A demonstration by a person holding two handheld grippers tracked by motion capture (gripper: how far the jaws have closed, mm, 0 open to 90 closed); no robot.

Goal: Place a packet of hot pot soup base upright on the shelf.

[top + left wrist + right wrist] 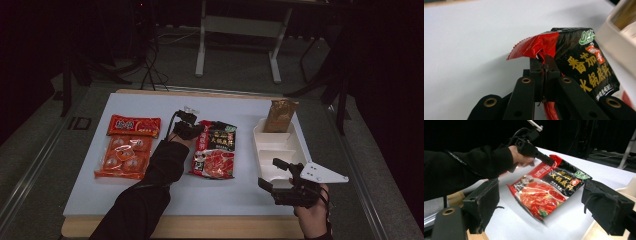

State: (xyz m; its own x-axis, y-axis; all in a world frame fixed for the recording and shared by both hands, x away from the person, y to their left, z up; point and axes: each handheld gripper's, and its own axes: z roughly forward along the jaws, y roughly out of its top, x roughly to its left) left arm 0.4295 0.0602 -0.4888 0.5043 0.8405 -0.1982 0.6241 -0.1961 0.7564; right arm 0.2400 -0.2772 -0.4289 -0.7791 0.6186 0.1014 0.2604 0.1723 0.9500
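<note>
The soup base packet lies near the middle of the bench, between the orange snack pack on its left and the white divided tray on its right. It is a flat pouch of glossy red and black film, so it probably weighs little but has some heft from the paste inside; it looks soft and floppy, and the film is likely slick. A grip on the printed face would probably slide, while the flat sealed edge is thin, stiff and ridged, the sounder place to take hold. That is where the left gripper has it: in the left gripper view the fingers are closed tight on the red serrated corner of the packet, which curls upward at the pinch, with nothing else between them. In the right gripper view the same corner is raised off the bench while the far end of the packet appears to rest on it. Held by one corner the packet will likely sag and swing, and the contents may slump to the low end, so a slow lift seems wise. The right gripper hovers near the front of the tray, its fingers standing wide apart and holding nothing. A brown packet stands in the tray's far compartment
</note>
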